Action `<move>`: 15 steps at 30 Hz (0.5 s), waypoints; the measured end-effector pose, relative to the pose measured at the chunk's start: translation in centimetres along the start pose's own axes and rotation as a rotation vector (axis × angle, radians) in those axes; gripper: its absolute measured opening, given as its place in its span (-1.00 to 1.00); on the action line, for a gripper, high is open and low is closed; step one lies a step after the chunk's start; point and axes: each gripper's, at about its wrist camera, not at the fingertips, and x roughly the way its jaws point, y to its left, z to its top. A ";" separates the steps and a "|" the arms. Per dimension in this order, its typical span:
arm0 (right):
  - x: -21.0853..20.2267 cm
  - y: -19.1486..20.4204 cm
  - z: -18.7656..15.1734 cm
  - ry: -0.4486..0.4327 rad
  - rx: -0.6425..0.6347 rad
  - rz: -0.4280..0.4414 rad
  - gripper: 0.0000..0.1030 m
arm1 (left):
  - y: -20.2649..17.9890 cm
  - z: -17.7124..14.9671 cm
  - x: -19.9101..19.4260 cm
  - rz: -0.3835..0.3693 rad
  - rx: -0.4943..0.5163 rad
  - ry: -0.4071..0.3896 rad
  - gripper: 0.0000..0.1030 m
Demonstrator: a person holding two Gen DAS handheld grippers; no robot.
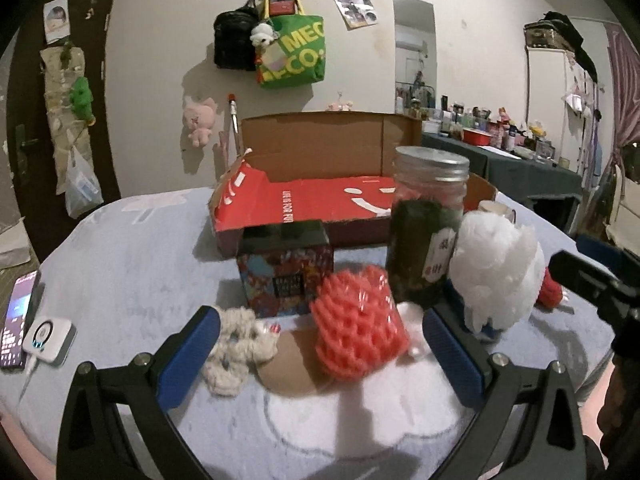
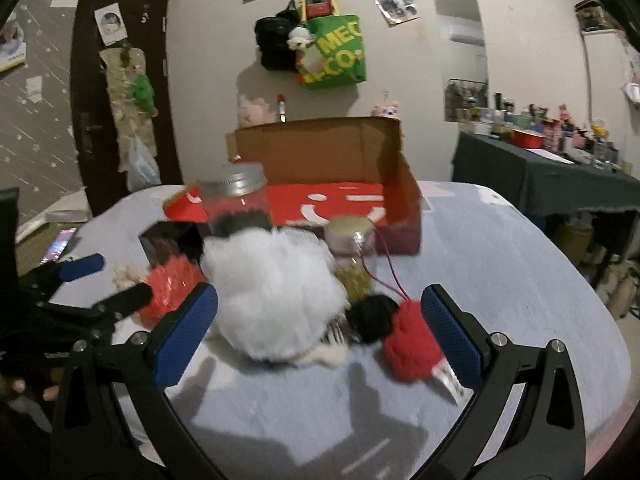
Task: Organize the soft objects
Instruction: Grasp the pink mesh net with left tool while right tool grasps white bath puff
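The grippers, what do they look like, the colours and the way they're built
The left gripper and the right gripper look alike: a black Y-shaped frame forks into two arms, each tipped with a blue textured pad and fixed with round silver bolts. No cables show. The hands holding them are barely in view.

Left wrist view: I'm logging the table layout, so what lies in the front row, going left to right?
phone → white charger puck → beige crochet piece → red foam net → white fluffy ball → red pompom.
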 end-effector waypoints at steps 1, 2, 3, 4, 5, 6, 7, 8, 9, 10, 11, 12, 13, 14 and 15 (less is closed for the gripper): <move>0.4 -0.1 0.6 0.004 0.000 0.017 1.00 | 0.0 0.3 0.2 -0.006 0.002 0.007 1.00; 0.7 -0.3 0.7 0.008 0.004 0.031 1.00 | 0.1 0.5 0.6 -0.012 0.007 0.017 1.00; 1.0 -0.4 1.0 0.018 0.010 0.058 1.00 | 0.1 0.7 0.8 -0.017 0.011 0.026 1.00; 1.6 -0.5 1.3 0.034 0.015 0.086 1.00 | 0.1 0.8 1.0 -0.023 0.013 0.036 1.00; 1.9 -0.6 1.5 0.047 0.018 0.103 1.00 | 0.1 0.9 1.3 -0.028 0.015 0.049 0.99; 2.5 -0.8 1.8 0.066 0.022 0.130 1.00 | 0.3 0.9 1.7 -0.032 0.016 0.058 0.96; 3.0 -1.0 1.9 0.082 0.029 0.156 1.00 | 0.3 1.0 1.9 -0.037 0.017 0.068 0.93; 3.4 -1.1 1.9 0.100 0.034 0.175 1.00 | 0.4 1.0 2.2 -0.044 0.018 0.081 0.91; 3.9 -1.2 2.0 0.115 0.038 0.196 1.00 | 0.4 1.0 2.4 -0.048 0.019 0.089 0.89; 4.2 -1.3 2.0 0.125 0.039 0.218 1.00 | 0.4 1.0 2.6 -0.053 0.021 0.097 0.86; 4.6 -1.2 2.0 0.139 0.034 0.236 1.00 | 0.4 0.9 2.8 -0.057 0.024 0.106 0.85; 5.4 -1.0 2.1 0.167 0.022 0.260 1.00 | 0.3 0.8 3.1 -0.061 0.029 0.117 0.79; 5.7 -1.0 2.0 0.183 0.016 0.272 1.00 | 0.3 0.8 3.3 -0.070 0.033 0.125 0.74; 6.3 -0.9 1.9 0.204 0.008 0.281 1.00 | 0.2 0.7 3.5 -0.090 0.034 0.137 0.73; 7.1 -0.7 1.8 0.232 -0.003 0.287 1.00 | 0.2 0.6 3.6 -0.102 0.032 0.145 0.67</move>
